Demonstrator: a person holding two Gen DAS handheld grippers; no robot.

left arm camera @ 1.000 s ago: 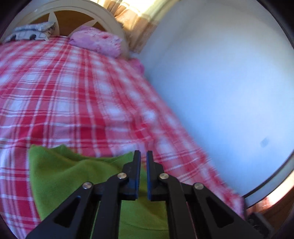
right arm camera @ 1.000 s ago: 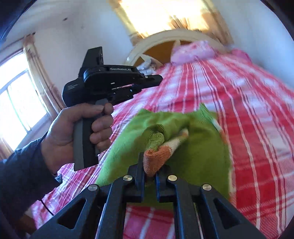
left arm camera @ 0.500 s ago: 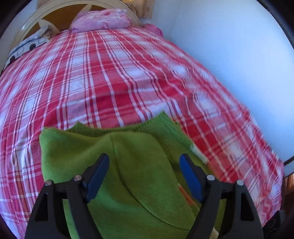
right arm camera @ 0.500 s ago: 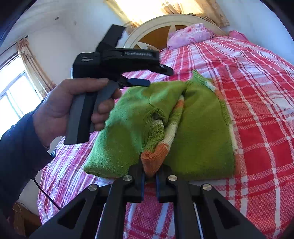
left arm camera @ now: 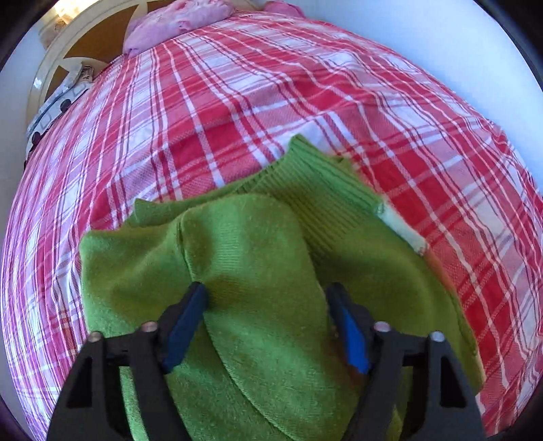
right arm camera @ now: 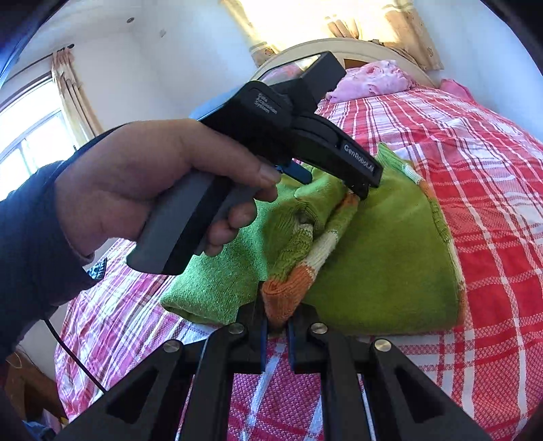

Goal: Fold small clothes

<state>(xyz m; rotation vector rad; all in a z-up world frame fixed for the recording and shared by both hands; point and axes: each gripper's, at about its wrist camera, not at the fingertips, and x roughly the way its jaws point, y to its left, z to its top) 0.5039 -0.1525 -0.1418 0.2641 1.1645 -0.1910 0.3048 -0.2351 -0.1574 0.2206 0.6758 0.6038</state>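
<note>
A small green sweater (left arm camera: 254, 237) lies folded on the red plaid bedspread (left arm camera: 237, 101), its ribbed hem toward the pillows. My left gripper (left arm camera: 267, 288) points steeply down onto it. Its jaws are closing, with a raised fold of green knit between the blue pads, which do not visibly squeeze it. In the right wrist view the green sweater (right arm camera: 383, 244) shows a striped sleeve ending in an orange cuff (right arm camera: 285, 288). My right gripper (right arm camera: 275, 315) is shut on that cuff near the sweater's front edge. A person's hand (right arm camera: 152, 183) holds the left gripper (right arm camera: 332, 183) over the sweater's top.
A pink pillow (left arm camera: 180, 20) and a patterned one (left arm camera: 57, 101) lie by the white headboard (left arm camera: 44, 68). A pale wall (left arm camera: 441, 40) runs along the bed's right side. A curtained window (right arm camera: 30, 142) is at left, and a black cable (right arm camera: 78, 366) hangs near the bed's edge.
The left gripper tipped down over the sweater, went from shut to wide open, then narrowed around a fold. The right gripper sank a little, keeping its hold on the cuff.
</note>
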